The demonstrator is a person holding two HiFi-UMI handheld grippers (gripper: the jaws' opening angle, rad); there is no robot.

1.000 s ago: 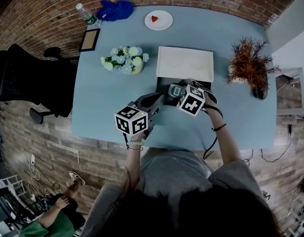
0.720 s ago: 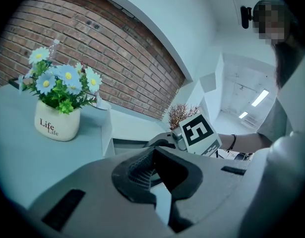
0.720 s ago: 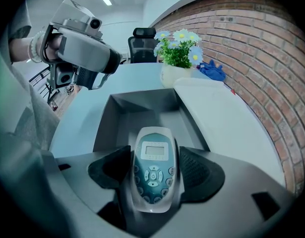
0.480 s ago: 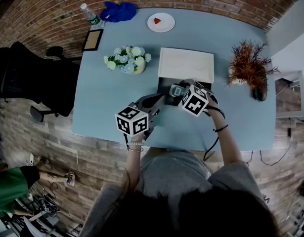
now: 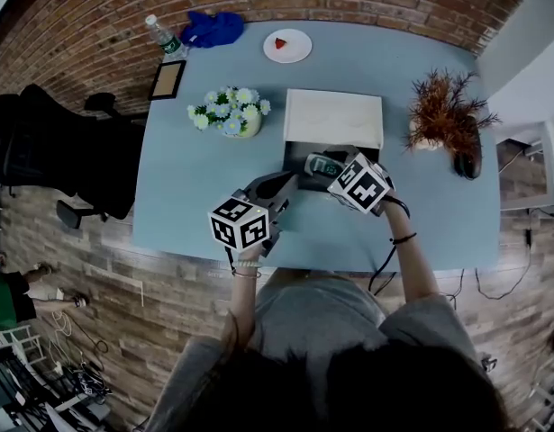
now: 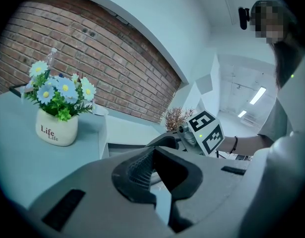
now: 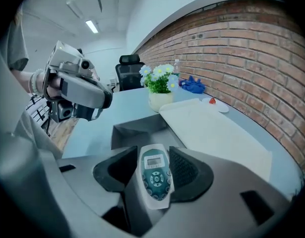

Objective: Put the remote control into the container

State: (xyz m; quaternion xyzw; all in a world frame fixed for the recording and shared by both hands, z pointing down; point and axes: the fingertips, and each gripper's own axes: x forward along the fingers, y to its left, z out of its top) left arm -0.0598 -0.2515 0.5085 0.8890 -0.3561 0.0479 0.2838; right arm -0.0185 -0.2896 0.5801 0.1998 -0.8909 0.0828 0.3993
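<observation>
Compared with 1 second ago, my right tool (image 7: 153, 160) has rolled, and its marker cube sits a little further right in the head view. Its jaws have just been closing, and they now clamp the remote control (image 7: 155, 177) by its 2 long sides. The left tool (image 6: 159, 177) is about where it was. At the lower left of the head view, the person in green has shifted out to the frame's edge.

The dark grey container (image 7: 132, 127) stands near the middle of the bench (image 5: 191, 187), open on top. A white flat board (image 5: 335, 118) lies against its far side. The flower pot (image 6: 55, 128) is to the left of the board, clear of the container. The dried reddish plant (image 5: 448, 111) stands well off to the right, near that bench edge. A bare strip of bench runs between the container and the near edge. The plate with a strawberry (image 5: 287, 45), the water bottle (image 5: 159, 32) and the blue cloth (image 5: 212, 27) line the far edge, well apart from my work.

The remote control lies lengthwise in the right tool, display end toward the tips and buttons facing the camera. In the head view it sits over the container's open top. The left tool is released with nothing between its jaws, just beside the container's near left corner and close to the right tool.
</observation>
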